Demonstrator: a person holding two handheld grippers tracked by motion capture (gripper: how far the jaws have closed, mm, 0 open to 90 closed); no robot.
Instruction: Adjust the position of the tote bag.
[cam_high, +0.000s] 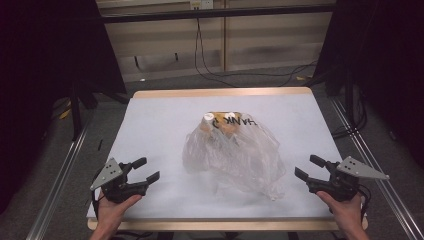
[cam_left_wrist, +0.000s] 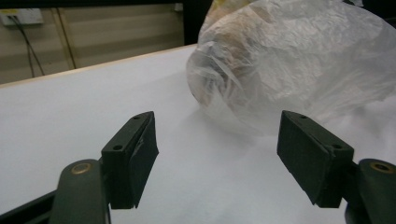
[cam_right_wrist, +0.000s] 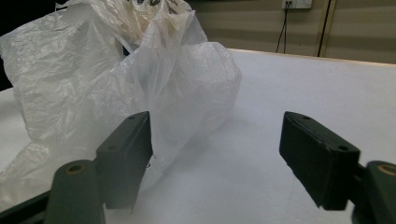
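Loosely crumpled plastic bag (cam_high: 235, 155), translucent (lumpy contents)

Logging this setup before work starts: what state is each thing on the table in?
Clear crinkled plastic bag: lying on the table, untouched, mouth open at far end.
White-capped bottles: poking out of the bag's mouth.
Left gripper: open, empty.
Right gripper: open, empty.

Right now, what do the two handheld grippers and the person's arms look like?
Both the left gripper and right gripper are black, two-jawed, with flat rectangular pads and brass-coloured pivot bushings. Each carries a grey three-cornered plate on top. The forearms show no sleeves or gloves.
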